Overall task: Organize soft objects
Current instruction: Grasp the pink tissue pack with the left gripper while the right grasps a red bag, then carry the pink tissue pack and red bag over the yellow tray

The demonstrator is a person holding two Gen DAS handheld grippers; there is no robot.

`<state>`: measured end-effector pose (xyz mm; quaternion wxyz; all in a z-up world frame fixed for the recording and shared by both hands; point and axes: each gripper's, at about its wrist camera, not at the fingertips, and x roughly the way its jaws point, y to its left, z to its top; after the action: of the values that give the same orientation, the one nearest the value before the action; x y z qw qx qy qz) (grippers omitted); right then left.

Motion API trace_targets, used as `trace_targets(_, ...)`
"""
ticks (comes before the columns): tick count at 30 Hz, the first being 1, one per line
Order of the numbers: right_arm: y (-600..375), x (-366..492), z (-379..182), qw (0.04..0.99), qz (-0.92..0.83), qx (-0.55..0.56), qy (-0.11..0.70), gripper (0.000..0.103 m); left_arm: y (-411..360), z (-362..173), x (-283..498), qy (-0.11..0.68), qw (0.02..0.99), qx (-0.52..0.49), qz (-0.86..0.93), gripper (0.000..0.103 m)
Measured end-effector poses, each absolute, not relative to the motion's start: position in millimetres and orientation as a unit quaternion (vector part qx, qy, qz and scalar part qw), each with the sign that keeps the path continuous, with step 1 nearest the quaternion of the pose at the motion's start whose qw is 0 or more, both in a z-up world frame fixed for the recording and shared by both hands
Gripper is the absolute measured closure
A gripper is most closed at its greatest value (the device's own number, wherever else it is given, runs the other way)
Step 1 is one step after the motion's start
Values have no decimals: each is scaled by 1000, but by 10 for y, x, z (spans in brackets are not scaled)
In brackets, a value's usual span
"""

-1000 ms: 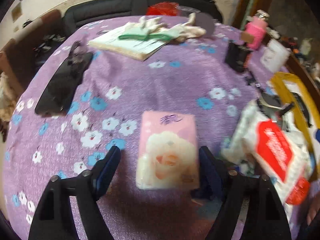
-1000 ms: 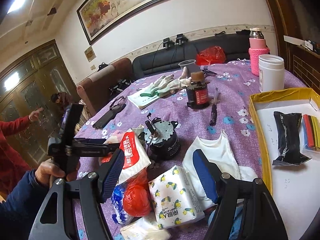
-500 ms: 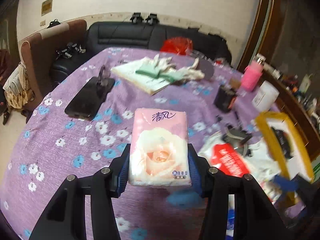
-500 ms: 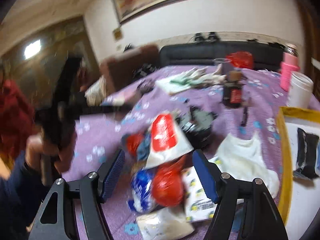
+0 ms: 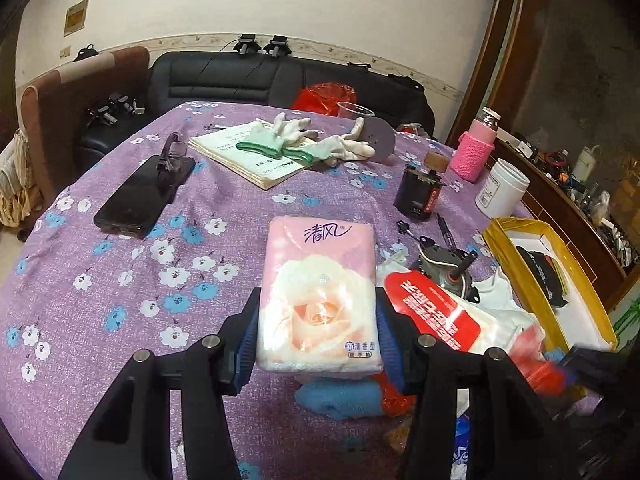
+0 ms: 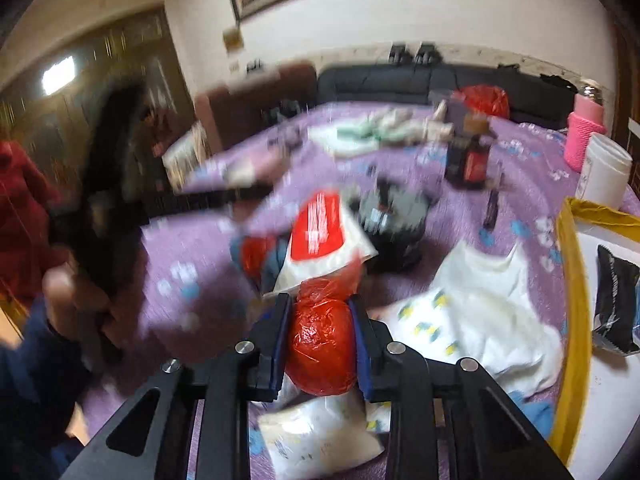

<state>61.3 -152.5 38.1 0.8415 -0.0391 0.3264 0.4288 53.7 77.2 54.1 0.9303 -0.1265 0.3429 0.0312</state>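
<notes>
left gripper (image 5: 318, 332): clamped on pink tissue pack (image 5: 320, 296), pack upright between its pads, lifted over purple tablecloth (image 5: 120, 272) | right gripper (image 6: 320, 344): squeezing red plastic bundle (image 6: 322, 350) between both pads, over the heap of soft packs, view blurred

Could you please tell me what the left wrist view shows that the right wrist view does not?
Only the left wrist view shows the left tongs shut on the pink tissue pack, plus the phone. Only the right wrist view shows the right tongs shut on the red bag, plus a lemon-print pack. Both show the purple tablecloth, the red-label pack, the gloves and the yellow-rimmed box.
</notes>
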Motion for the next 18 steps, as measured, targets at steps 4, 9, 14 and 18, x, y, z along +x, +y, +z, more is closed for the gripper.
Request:
trace_targets(4,-1765,614,567,858,427,25,285,72,727,554,520,337,934,-120,26,52)
trace_targets(9,-1922,631,668,872,410,71,260,72,677,555,516,334,936,-111,24,52)
trace_targets(14,-1965,678,677,873,403,83,264,72,646,546,516,335,936,-104,25,52)
trace_targets(18,-1961,669,686,874,402,80,261,73,631,541,516,335,936,-101,25,52)
